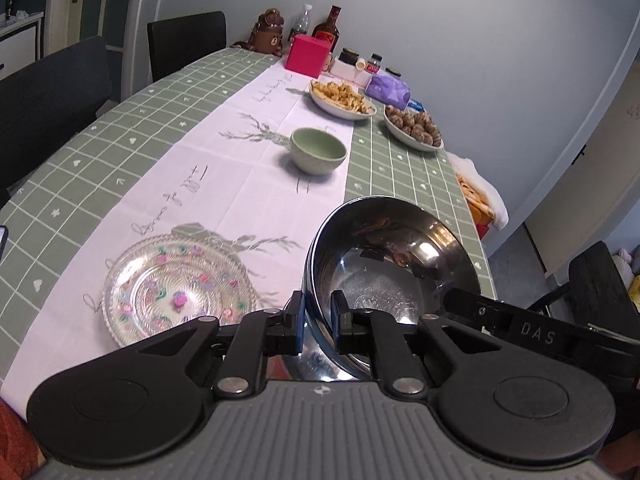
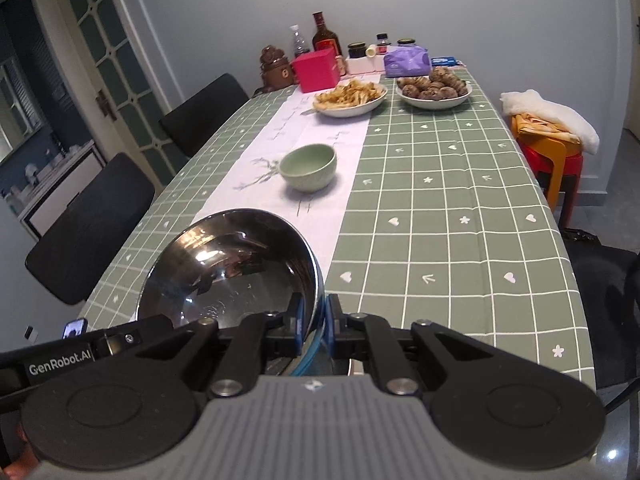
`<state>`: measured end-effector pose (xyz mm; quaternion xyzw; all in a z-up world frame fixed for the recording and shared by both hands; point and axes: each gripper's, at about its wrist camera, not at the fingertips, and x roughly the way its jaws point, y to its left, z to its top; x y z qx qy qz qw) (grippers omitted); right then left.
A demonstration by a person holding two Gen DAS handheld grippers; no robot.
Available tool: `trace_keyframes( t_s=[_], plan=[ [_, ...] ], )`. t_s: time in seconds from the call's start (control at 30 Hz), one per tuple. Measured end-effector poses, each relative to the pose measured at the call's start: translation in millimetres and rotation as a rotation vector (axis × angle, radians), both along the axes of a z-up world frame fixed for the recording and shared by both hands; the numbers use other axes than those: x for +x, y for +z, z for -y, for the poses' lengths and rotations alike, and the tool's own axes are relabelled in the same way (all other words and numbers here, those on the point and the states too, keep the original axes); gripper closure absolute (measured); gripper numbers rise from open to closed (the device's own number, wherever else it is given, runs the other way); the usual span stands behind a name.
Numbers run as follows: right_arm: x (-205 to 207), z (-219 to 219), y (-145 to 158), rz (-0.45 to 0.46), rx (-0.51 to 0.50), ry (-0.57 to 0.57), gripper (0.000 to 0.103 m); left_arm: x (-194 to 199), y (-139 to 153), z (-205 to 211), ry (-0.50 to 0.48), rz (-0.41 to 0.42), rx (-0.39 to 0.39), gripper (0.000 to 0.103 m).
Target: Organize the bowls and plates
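A shiny steel bowl (image 1: 392, 264) is held above the table by both grippers. My left gripper (image 1: 318, 322) is shut on its near left rim. My right gripper (image 2: 314, 326) is shut on the opposite rim of the same steel bowl (image 2: 232, 268). The right gripper's body (image 1: 520, 324) shows in the left wrist view. A clear glass plate (image 1: 176, 288) with pink flower patterns lies on the white runner, left of the bowl. A pale green ceramic bowl (image 1: 318, 151) stands upright further along the runner, also in the right wrist view (image 2: 308, 167).
A green checked tablecloth (image 2: 440, 216) covers the table. Two white plates of food (image 2: 350, 98) (image 2: 434, 88), a pink box (image 2: 316, 70), bottles and jars stand at the far end. Dark chairs (image 2: 88, 228) line the left side. A red stool (image 2: 556, 168) with cloth stands right.
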<state>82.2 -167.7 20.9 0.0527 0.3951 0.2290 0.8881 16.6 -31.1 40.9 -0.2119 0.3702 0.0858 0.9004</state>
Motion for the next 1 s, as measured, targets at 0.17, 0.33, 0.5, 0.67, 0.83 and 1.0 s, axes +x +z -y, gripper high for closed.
trace_keyframes(
  t_s=[0.17, 0.33, 0.5, 0.67, 0.83, 1.0],
  plan=[
    [4.5, -5.0, -9.8, -0.041, -0.024, 0.019, 0.094, 1.9, -16.5, -7.3, -0.016, -0.058, -0.050, 0.089],
    [10.8, -3.8, -19.5, -0.100, -0.020, 0.026, 0.094, 2.5, -21.7, -9.2, -0.034, -0.083, -0.055, 0.088],
    [16.0, -1.6, -25.8, -0.125, -0.032, 0.008, 0.094, 9.2, -32.0, -8.0, -0.055, -0.125, -0.091, 0.087],
    [23.1, -1.1, -36.1, -0.169, -0.035, 0.002, 0.094, 12.5, -39.0, -8.4, -0.046, -0.139, -0.090, 0.087],
    [24.9, -5.0, -40.0, -0.177, -0.047, 0.009, 0.094, 15.1, -41.2, -9.1, -0.043, -0.150, -0.078, 0.087],
    [26.8, -7.5, -43.4, -0.181, -0.059, 0.012, 0.094, 16.6, -45.7, -9.0, -0.036, -0.165, -0.085, 0.087]
  ],
)
